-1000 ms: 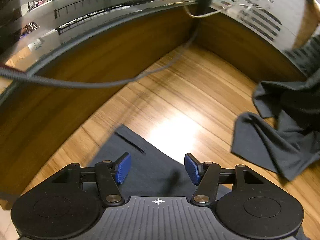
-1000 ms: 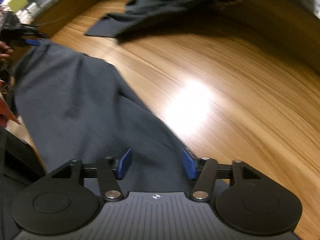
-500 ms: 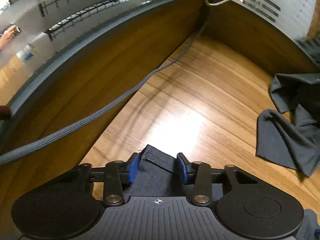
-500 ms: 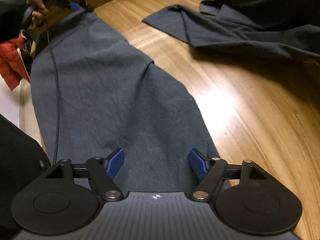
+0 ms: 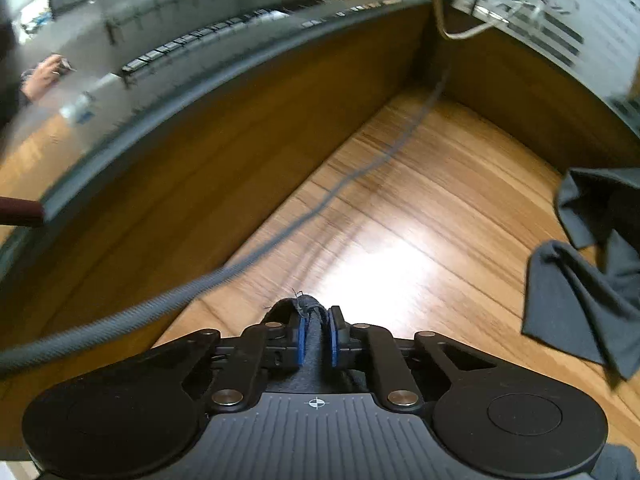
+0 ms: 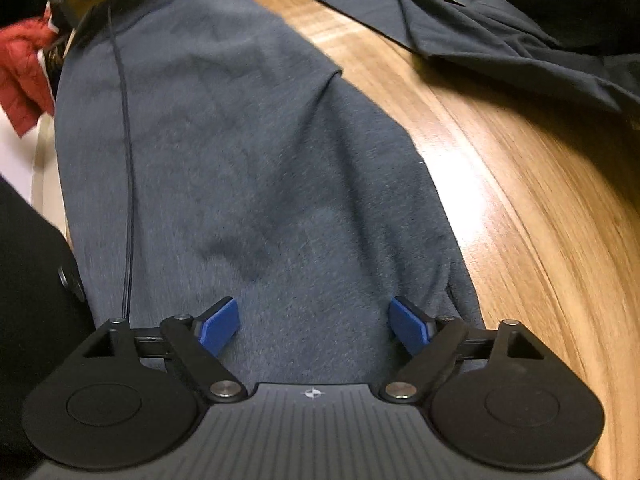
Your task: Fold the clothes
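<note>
The grey garment (image 6: pixel 248 168) stretched lengthwise straight ahead of the right gripper (image 6: pixel 316 326), whose jaws gaped wide over its near end; the left gripper (image 5: pixel 316 334) pinched the far corner.

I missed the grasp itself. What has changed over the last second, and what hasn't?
The left gripper closed: its jaws were open over the blue-grey garment a second ago and now pinch its edge. The right gripper has moved in over the garment, still open. The dark clothes pile still lies on the table.
</note>
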A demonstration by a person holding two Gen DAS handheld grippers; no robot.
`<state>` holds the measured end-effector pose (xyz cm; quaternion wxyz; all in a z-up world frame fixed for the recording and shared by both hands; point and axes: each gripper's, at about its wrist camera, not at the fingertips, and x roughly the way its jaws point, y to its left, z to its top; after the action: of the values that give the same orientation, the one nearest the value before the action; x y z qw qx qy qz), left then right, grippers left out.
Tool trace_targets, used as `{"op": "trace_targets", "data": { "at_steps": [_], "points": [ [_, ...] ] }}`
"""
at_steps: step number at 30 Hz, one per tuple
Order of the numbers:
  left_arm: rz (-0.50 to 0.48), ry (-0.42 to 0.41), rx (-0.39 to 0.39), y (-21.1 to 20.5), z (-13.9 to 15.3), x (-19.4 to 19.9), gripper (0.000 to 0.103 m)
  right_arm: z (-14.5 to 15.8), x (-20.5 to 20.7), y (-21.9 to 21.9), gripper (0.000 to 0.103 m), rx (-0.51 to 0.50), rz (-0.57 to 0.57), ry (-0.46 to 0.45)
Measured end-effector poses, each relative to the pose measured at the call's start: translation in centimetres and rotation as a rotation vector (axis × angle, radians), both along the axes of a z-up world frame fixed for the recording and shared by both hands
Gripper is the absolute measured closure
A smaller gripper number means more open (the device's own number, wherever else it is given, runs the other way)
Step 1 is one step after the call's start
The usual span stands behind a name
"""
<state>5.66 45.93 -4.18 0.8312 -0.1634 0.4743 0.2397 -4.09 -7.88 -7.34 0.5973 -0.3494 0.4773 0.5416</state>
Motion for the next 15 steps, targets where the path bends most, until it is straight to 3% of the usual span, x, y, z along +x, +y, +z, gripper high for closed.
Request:
{"op": "trace_targets", "data": {
  "at_steps": [6,9,10,15],
  "points": [
    [0.071,0.033,0.051,0.2,0.0,0.0,0.089,0.1,-0.3,-0.5,0.013,0.005,0.003,0.002],
    [0.066,0.042,0.067,0.1,0.2,0.1,0.080,0.2,-0.3,-0.6,0.012,0.006,-0.002,0.008],
    [0.061,0.040,0.072,0.0,0.4,0.1,0.071,0.1,-0.4,-0.7,0.011,0.006,-0.003,0.011],
    [0.016,-0.003,0.070,-0.4,2.1,-0.8,0.061,-0.2,-1.0,-0.9,0.002,0.002,-0.012,0.022]
  ]
}}
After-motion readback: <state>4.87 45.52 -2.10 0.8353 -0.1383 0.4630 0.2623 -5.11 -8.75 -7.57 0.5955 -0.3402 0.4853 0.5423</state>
